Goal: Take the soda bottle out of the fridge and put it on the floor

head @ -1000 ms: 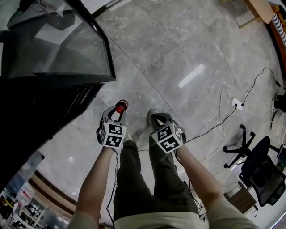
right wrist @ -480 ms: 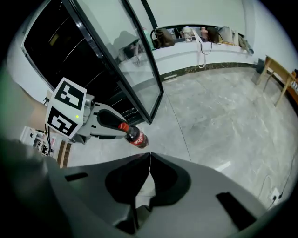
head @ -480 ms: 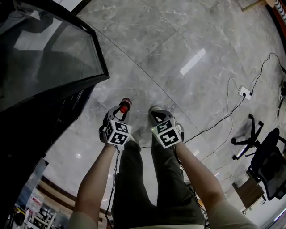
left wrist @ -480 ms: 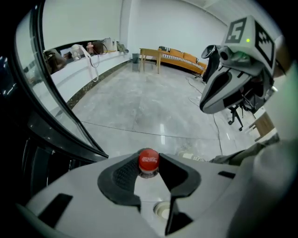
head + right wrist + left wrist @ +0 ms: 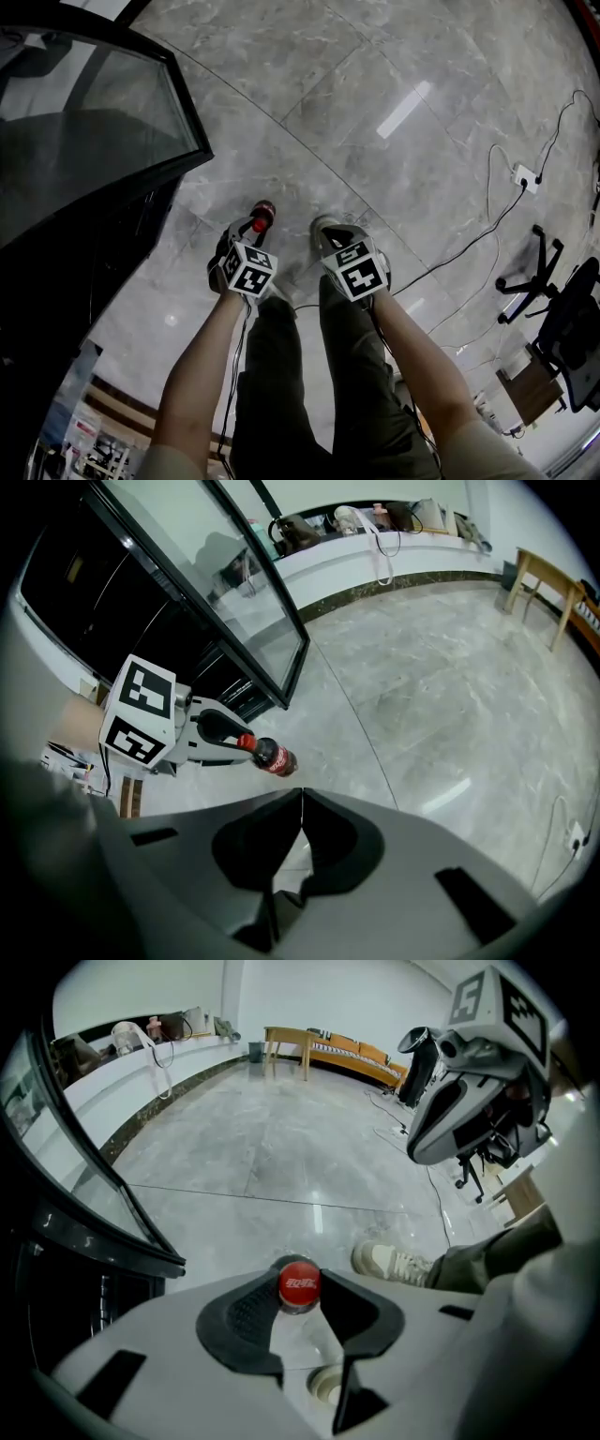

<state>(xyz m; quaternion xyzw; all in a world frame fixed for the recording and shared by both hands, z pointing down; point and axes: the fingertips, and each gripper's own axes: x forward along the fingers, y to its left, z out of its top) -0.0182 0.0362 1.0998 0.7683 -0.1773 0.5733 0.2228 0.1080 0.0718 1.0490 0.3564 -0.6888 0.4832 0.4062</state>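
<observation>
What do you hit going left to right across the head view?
fridge door → left claw, shut on the soda bottle → right claw, shut and empty → power strip on the floor. The office chair is left out because it overlaps the power strip's place in the order.

Office chair, power strip — wooden table.

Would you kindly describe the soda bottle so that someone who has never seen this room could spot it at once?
Find the black glass-door fridge at the left of the head view; just right of it, over the grey marble floor, is the left gripper. The soda bottle is clamped by the neck in its jaws: dark cola, red cap and label, the only bottle.
</observation>
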